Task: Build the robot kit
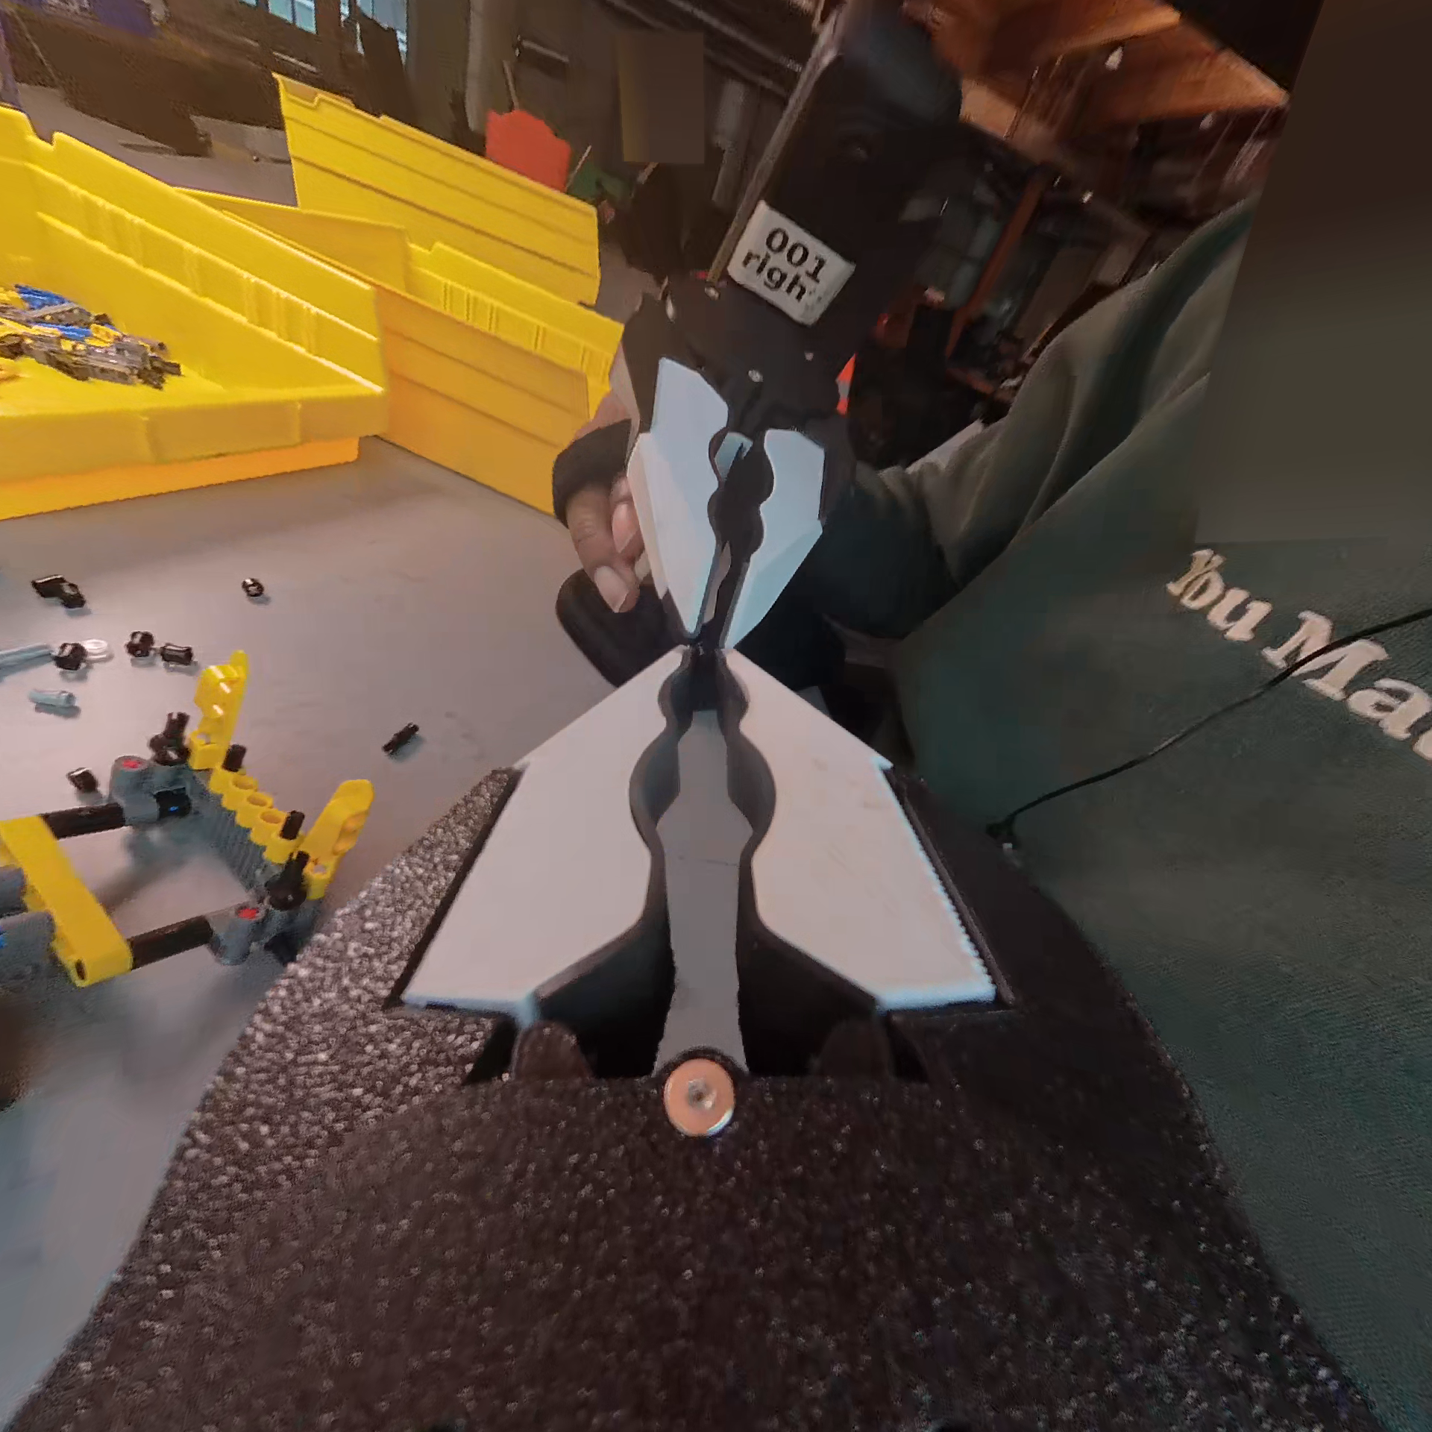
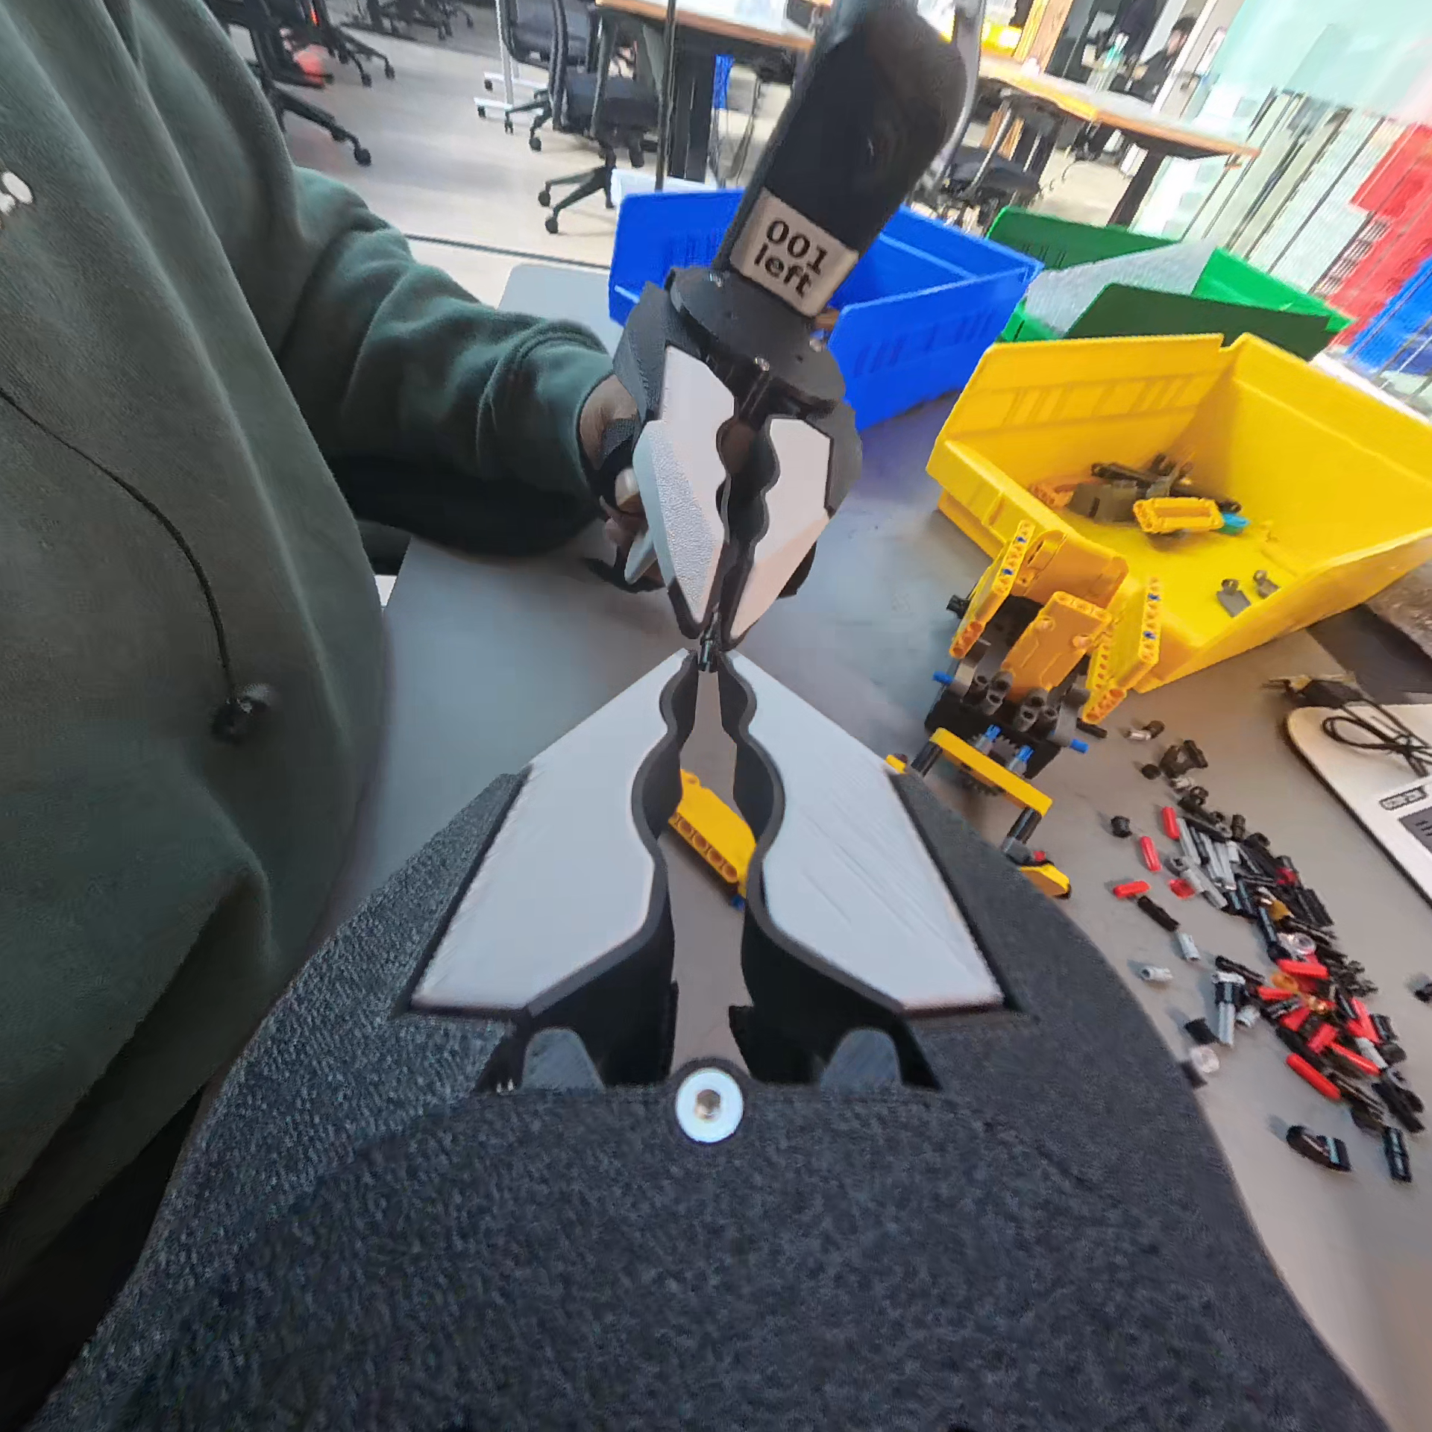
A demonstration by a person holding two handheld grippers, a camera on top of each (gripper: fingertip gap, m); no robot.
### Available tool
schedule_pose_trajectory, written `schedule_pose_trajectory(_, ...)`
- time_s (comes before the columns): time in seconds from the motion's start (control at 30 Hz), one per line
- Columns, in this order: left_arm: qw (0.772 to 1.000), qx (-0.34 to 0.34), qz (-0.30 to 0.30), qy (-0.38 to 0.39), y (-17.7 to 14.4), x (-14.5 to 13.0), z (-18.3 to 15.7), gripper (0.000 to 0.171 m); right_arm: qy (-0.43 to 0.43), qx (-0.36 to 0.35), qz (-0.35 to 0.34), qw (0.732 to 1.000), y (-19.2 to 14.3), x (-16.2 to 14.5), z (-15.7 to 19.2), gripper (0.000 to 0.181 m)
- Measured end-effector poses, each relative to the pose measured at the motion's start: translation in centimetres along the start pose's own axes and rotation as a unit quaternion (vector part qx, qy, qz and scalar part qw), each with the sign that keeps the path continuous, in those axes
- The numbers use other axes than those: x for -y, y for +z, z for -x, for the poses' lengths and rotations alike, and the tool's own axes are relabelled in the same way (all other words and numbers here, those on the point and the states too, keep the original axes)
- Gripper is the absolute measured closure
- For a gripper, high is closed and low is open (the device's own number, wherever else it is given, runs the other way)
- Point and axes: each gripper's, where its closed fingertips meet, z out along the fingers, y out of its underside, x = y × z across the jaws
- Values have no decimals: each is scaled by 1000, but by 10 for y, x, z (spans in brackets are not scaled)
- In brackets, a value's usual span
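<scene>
Two grippers meet tip to tip above the grey table, each held by a person in a dark green hoodie. The left gripper has its fingers drawn together at the tips, and the right gripper likewise; between them sits a small black pin, pinched from both sides, though which claw truly bears it I cannot tell. To one side on the table stands a half-built yellow and grey toy frame with loose black pegs around it, near yellow bins. On the other side lie a yellow bin of parts, a yellow toy model, a heap of red and black pins, and blue and green bins farther back.
</scene>
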Motion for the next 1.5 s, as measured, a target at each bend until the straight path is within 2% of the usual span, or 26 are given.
schedule_pose_trajectory(0.23,994,-59,-57,-74,-4,16,-8,168,-46,-43,-47,997,0,20,-1,176)
schedule_pose_trajectory(0.5,984,-74,-76,-145,-4,18,-1,168,-100,-91,-33,990,-1,21,-7,178)
schedule_pose_trajectory(0.57,990,-28,-55,-130,-2,10,11,167,-89,-95,-5,991,-1,11,-13,178)
schedule_pose_trajectory(0.67,996,72,20,-47,-3,-9,29,161,-53,-67,70,994,-3,-22,-9,178)
schedule_pose_trajectory(0.77,982,139,121,31,-6,-36,41,151,-40,-67,175,982,-6,-67,-6,178)
schedule_pose_trajectory(0.83,973,147,172,38,-4,-53,43,144,-34,-79,206,975,-4,-80,-4,178)
schedule_pose_trajectory(0.97,967,127,219,9,6,-74,36,134,-47,-95,238,966,5,-92,-1,177)
schedule_pose_trajectory(1.1,949,156,270,44,11,-91,39,130,-66,-113,251,959,11,-97,-1,177)
schedule_pose_trajectory(1.17,941,176,282,70,11,-94,43,131,-74,-123,259,955,11,-100,-2,177)
schedule_pose_trajectory(1.27,934,202,282,80,9,-93,51,145,-79,-136,255,954,11,-100,-5,177)
schedule_pose_trajectory(1.5,941,198,271,44,8,-91,52,147,-68,-144,232,960,10,-91,-9,178)
